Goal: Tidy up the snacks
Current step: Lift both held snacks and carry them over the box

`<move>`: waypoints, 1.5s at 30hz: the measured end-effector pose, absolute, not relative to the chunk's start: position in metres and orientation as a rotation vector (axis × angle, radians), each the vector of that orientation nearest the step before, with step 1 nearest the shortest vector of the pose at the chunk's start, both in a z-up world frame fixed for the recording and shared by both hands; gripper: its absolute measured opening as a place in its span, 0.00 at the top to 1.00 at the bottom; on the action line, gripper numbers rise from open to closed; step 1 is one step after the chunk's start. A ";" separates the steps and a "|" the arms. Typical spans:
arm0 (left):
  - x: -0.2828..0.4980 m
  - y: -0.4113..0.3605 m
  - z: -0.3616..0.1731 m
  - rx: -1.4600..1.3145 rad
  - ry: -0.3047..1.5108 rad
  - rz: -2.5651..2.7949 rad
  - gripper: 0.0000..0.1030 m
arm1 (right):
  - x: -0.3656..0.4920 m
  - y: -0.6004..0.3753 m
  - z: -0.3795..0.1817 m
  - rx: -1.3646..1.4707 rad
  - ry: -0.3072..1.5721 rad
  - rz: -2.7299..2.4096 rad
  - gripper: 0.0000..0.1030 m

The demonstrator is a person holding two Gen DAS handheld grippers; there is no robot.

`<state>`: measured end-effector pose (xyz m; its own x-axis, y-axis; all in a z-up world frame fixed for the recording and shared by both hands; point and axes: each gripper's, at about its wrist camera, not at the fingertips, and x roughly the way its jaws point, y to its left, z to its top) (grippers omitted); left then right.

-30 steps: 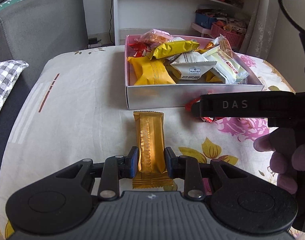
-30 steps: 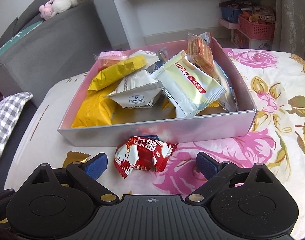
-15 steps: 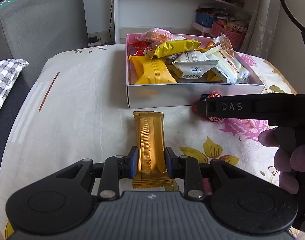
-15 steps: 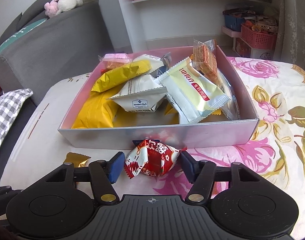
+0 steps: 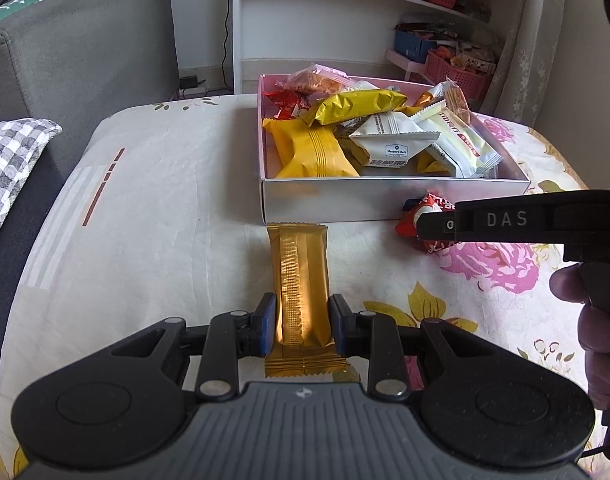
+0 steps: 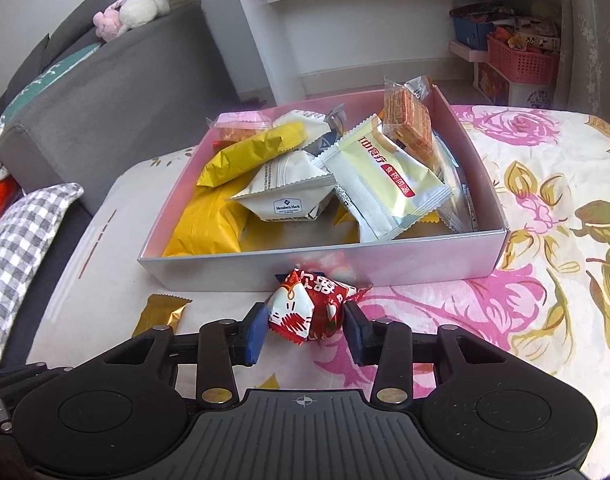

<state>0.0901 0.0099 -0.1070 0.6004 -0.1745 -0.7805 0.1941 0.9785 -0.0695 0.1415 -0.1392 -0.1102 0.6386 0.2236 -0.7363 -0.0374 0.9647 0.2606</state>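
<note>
A long gold snack bar (image 5: 301,276) lies on the flowered cloth in front of a pink box (image 5: 345,204), and my left gripper (image 5: 301,320) is shut on its near end. A red and white snack packet (image 6: 309,308) sits against the front wall of the box (image 6: 405,260). My right gripper (image 6: 305,332) is closing on it, and both blue pads touch the packet's sides. From the left wrist view, the packet (image 5: 413,220) shows at the tip of the right gripper's black finger (image 5: 505,220). Several wrapped snacks fill the box.
The flowered cloth (image 6: 545,208) covers the surface to the right of the box. A grey sofa (image 5: 85,52) with a checked cushion (image 5: 13,168) stands at the left. White shelves (image 5: 345,20) and pink baskets (image 6: 521,60) are behind. A person's hand (image 5: 593,320) holds the right gripper.
The right gripper's jaws have come in from wide apart onto the red packet, which now sits squeezed between the pads. The left gripper and the gold bar have stayed put.
</note>
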 end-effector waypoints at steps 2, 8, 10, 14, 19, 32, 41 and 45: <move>0.090 0.011 -0.106 0.019 0.896 -0.215 0.75 | 0.140 -0.140 -0.108 0.239 0.868 0.158 0.63; 0.093 0.013 -0.099 -0.002 0.878 -0.217 0.75 | 0.135 -0.145 -0.098 0.270 0.876 0.168 0.63; 0.094 0.014 -0.096 -0.008 0.869 -0.217 0.75 | 0.133 -0.148 -0.094 0.293 0.882 0.168 0.63; 0.099 0.015 -0.088 -0.030 0.852 -0.217 0.75 | 0.127 -0.154 -0.085 0.328 0.883 0.170 0.63; 0.106 0.014 -0.076 -0.067 0.815 -0.214 0.75 | 0.125 -0.164 -0.072 0.381 0.862 0.165 0.63; 0.142 -0.012 -0.069 -0.089 0.724 -0.261 0.75 | 0.147 -0.187 -0.066 0.482 0.802 0.144 0.63; 0.171 -0.034 -0.090 -0.002 0.718 -0.305 0.75 | 0.169 -0.193 -0.085 0.541 0.795 0.171 0.63; 0.175 -0.036 -0.097 0.008 0.720 -0.312 0.75 | 0.175 -0.194 -0.092 0.541 0.799 0.169 0.63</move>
